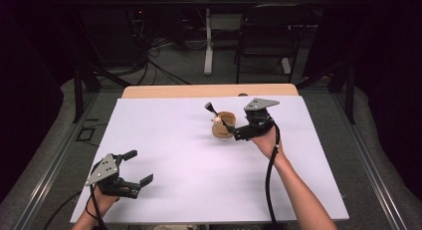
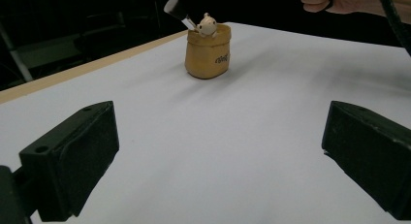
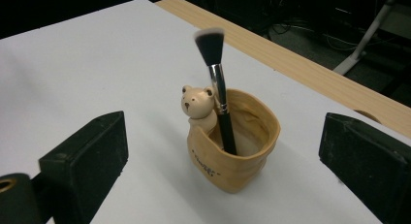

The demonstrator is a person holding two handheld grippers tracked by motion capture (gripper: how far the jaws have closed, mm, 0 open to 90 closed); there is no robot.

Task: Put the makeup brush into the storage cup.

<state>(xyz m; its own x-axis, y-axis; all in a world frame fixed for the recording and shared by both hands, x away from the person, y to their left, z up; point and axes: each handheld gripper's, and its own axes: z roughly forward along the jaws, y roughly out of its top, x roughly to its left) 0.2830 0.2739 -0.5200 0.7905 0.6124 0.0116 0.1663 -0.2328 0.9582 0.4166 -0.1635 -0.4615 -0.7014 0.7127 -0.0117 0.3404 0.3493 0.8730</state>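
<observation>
A tan holder (image 3: 235, 151) with a small bear figure (image 3: 197, 104) on its rim stands upright on the white tabletop (image 1: 199, 160), toward its far edge. A black makeup brush (image 3: 219, 95) stands inside it, bristles up, leaning against the rim beside the bear. The right tongs (image 1: 224, 121) sit just beside the holder, spread wide, gripping nothing. The left tongs (image 1: 138, 166) rest well apart from the holder, near the tabletop's front corner, also wide and empty.
</observation>
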